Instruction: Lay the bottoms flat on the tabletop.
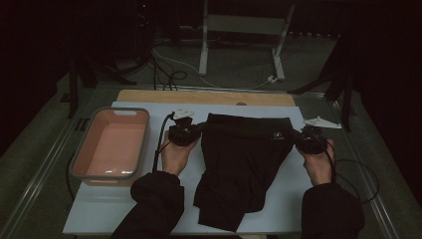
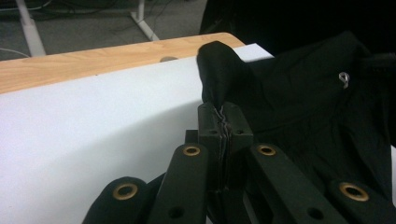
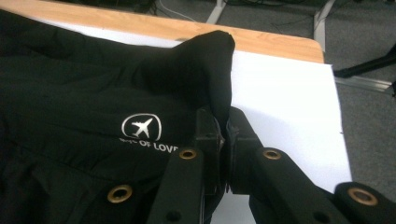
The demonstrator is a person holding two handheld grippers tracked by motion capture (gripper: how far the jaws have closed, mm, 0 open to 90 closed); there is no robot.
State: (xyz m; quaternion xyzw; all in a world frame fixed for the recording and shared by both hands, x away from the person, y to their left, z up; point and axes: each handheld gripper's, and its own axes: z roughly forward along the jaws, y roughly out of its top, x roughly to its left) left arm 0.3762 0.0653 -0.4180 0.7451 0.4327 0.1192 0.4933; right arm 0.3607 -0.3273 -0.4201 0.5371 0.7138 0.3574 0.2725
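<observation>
Both grippers, left [image 1: 196,130] and right [image 1: 297,138], are clamped on opposite waistband corners of the black shorts [image 1: 241,164] (legs trailing on the white mat [image 1: 99,209]); thin pinches may slip if pulled unevenly.

The pink tub [image 1: 110,144] blocks the surface's left edge, just beside the left hand [image 1: 175,154]. The black garment [image 1: 244,164] covers the middle, from near the far edge to the near edge. Bare white surface [image 1: 99,209] lies open at the near left corner and along the right edge.
</observation>
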